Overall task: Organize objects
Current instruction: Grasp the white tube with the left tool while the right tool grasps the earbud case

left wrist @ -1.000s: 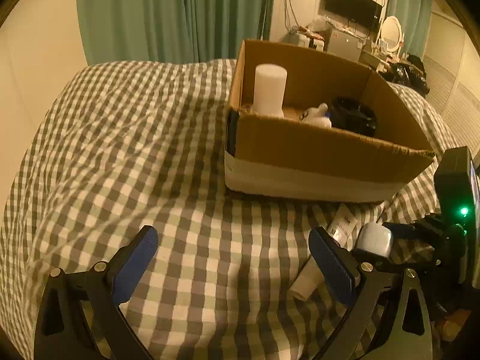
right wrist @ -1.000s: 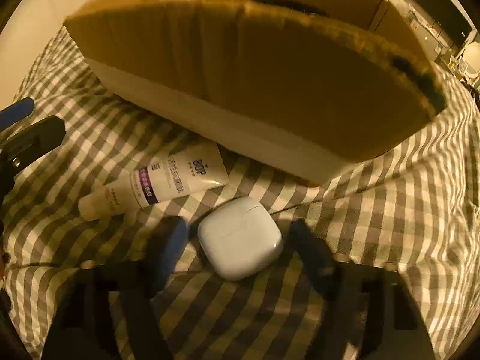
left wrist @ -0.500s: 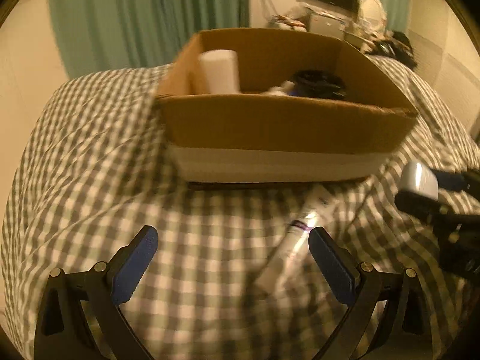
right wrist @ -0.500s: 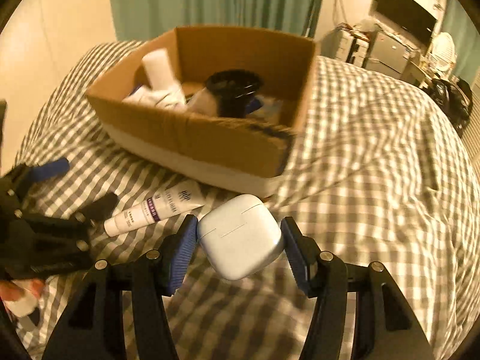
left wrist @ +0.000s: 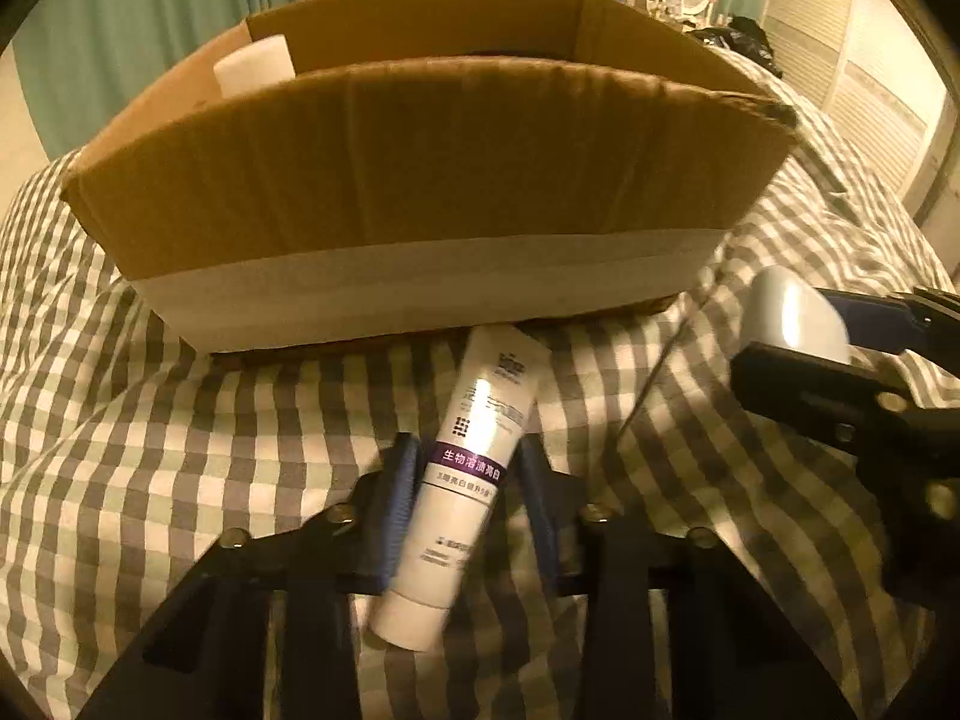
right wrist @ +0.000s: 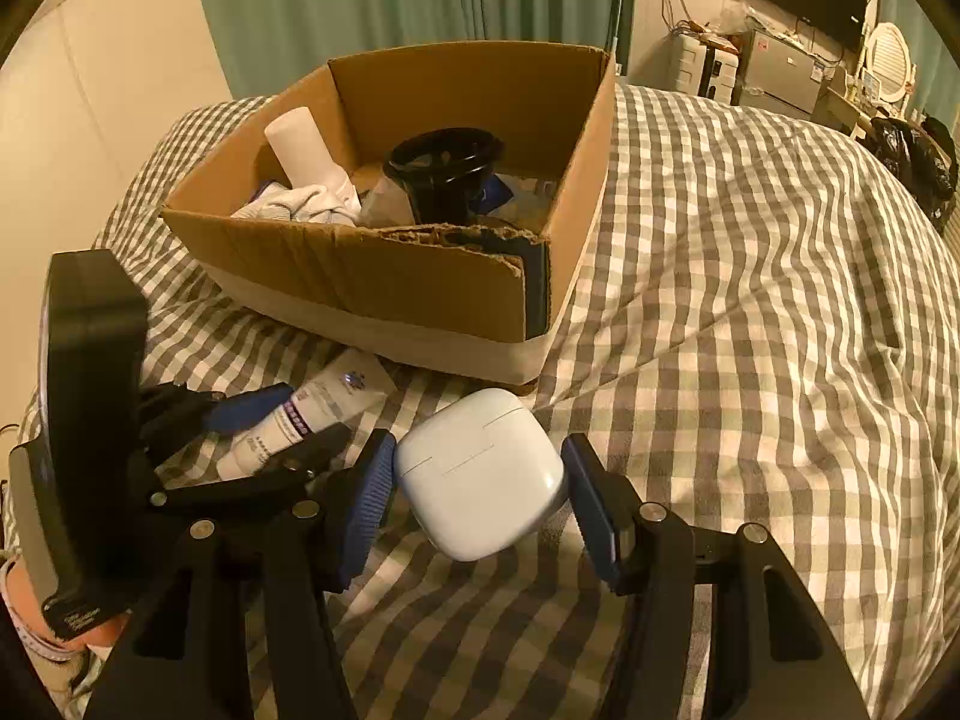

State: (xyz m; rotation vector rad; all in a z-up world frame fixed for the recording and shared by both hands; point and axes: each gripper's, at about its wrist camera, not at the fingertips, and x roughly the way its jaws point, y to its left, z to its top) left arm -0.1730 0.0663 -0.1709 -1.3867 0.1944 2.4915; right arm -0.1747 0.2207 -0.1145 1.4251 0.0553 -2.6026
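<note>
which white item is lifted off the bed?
The earbud case, held in the right gripper; the tube lies on the blanket between the left gripper's fingers.

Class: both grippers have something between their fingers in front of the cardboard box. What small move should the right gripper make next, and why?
Probably lift the white earbud case and carry it forward over the open brown cardboard box. The right gripper already grips it, clear of the checked bedspread.

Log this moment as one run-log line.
left gripper: closing around tube | right gripper: shut on earbud case, lifted | box: ahead
</note>
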